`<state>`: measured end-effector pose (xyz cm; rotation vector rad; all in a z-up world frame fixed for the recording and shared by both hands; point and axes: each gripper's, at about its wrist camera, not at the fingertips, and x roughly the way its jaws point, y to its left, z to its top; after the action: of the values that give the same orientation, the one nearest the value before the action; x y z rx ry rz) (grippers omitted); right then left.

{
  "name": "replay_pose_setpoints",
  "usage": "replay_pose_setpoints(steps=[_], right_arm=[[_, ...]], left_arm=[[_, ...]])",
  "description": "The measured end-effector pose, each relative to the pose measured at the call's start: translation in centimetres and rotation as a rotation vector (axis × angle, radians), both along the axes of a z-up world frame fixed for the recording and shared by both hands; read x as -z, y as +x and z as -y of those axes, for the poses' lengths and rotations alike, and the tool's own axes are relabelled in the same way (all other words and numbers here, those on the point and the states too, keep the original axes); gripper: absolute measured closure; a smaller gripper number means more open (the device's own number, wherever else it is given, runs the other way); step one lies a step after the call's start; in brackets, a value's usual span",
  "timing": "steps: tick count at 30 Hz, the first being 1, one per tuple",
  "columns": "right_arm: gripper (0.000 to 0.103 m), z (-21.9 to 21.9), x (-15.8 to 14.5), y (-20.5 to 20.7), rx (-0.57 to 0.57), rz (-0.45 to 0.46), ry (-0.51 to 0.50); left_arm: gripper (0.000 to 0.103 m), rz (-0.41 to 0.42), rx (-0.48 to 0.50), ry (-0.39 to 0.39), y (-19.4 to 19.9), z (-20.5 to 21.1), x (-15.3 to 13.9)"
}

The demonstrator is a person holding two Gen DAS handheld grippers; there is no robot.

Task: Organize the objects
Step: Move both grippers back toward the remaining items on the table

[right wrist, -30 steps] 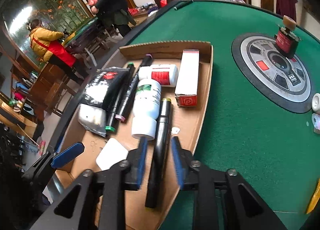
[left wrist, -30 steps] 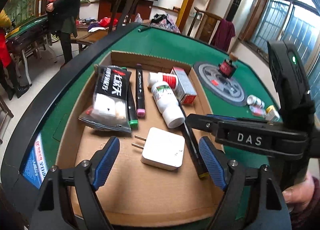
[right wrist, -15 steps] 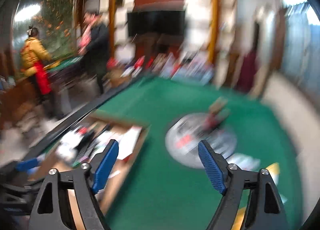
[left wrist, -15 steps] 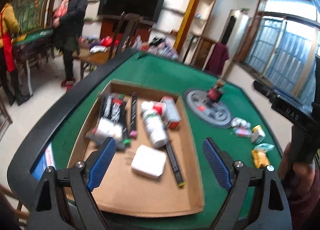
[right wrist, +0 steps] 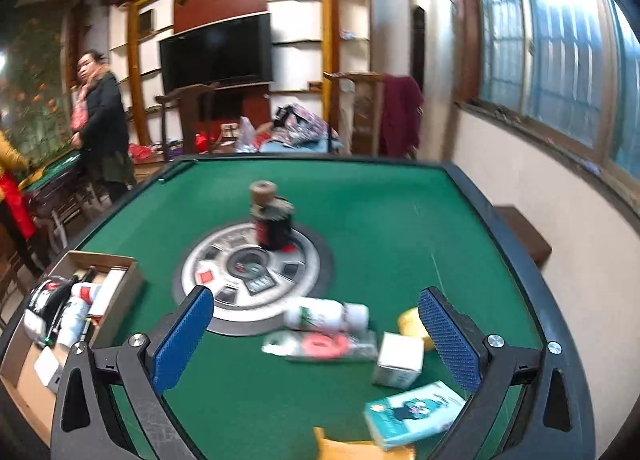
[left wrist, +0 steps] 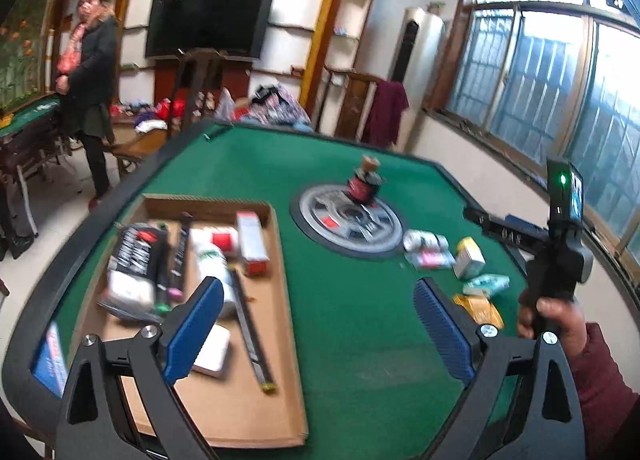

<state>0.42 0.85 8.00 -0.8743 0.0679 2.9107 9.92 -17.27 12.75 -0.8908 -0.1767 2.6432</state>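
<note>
- A green felt tabletop (left wrist: 344,324) with a dark raised rim fills both views; a round grey control panel (left wrist: 348,225) sits at its centre, with a small dark red jar (left wrist: 362,185) standing on the panel.
- The left gripper (left wrist: 316,332) hangs above the tabletop, over the right edge of a shallow cardboard tray (left wrist: 240,412). Its jaws are opening and stand wide, with nothing between the blue pads.
- In the tray lie a black packet (left wrist: 134,256), a white bottle (left wrist: 210,260), a red-and-white box (left wrist: 250,242), a long black pen (left wrist: 250,334) and a white charger (left wrist: 212,348), all crowded together and slightly blurred.
- The right gripper (right wrist: 312,334) hangs above the right side of the tabletop. Its jaws are opening too, very wide, and hold nothing.
- Below and between its pads, resting on the felt, are a second white bottle (right wrist: 326,314) on its side, a clear packet with a red ring (right wrist: 320,344) just in front of it, a small white box (right wrist: 398,358), a yellow item (right wrist: 412,326) and a teal tissue pack (right wrist: 414,414).
- In the left view the person's right hand (left wrist: 554,316), in a dark red sleeve, grips the handle of the right gripper.
- A bystander in a dark coat (left wrist: 92,95) stands in the room behind.
</note>
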Motion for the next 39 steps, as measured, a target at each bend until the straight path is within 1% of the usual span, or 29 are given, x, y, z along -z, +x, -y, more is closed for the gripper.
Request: replay_pose_setpoints(steps=[3, 8, 13, 15, 19, 21, 22, 27, 31, 33, 35, 37, 39], right_arm=[[0.000, -2.3, 0.6, -0.2, 0.033, 0.012, -0.030], [0.000, -5.9, 1.2, 0.0, 0.086, 0.019, -0.059], [0.000, -8.7, 1.7, -0.3, 0.123, 0.028, -0.103], [0.000, -9.3, 1.7, -0.5, 0.128, 0.028, -0.110], [0.000, -10.2, 1.9, -1.6, 0.123, 0.054, -0.135], [0.000, -10.4, 2.2, -1.9, 0.123, 0.065, -0.142], [0.000, -10.4, 2.4, -2.1, 0.122, 0.071, -0.146], [0.000, -10.7, 3.3, -2.3, 0.122, 0.097, -0.159], [0.000, -10.9, 3.5, -2.8, 0.117, 0.118, -0.179], [0.000, -11.2, 3.6, -3.3, 0.094, 0.132, -0.216], [0.000, -11.6, 3.5, -4.2, 0.041, 0.147, -0.293], [0.000, -12.1, 3.6, -5.5, -0.023, 0.178, -0.389], [0.000, -12.0, 4.0, -6.6, -0.048, 0.204, -0.421]], left_arm=[[0.008, 0.054, 0.040, -0.011, -0.5, -2.1, 1.2], [0.008, 0.146, 0.115, -0.052, -1.3, -5.9, 4.1], [0.008, 0.237, 0.149, -0.076, -2.3, -8.3, 7.2], [0.008, 0.266, 0.151, -0.090, -2.8, -8.8, 8.3], [0.008, 0.313, 0.147, -0.109, -3.5, -9.4, 10.1], [0.008, 0.317, 0.139, -0.124, -3.7, -9.5, 10.6], [0.008, 0.302, 0.134, -0.149, -3.6, -9.8, 10.6], [0.007, 0.281, 0.137, -0.202, -3.6, -10.3, 10.9], [0.003, 0.272, 0.134, -0.244, -3.7, -11.1, 11.2], [0.003, 0.270, 0.131, -0.241, -3.7, -11.0, 11.2], [0.000, 0.273, 0.135, -0.256, -3.7, -11.2, 11.4], [0.000, 0.281, 0.136, -0.288, -3.7, -11.6, 11.8], [0.000, 0.287, 0.138, -0.304, -3.7, -11.9, 12.0]])
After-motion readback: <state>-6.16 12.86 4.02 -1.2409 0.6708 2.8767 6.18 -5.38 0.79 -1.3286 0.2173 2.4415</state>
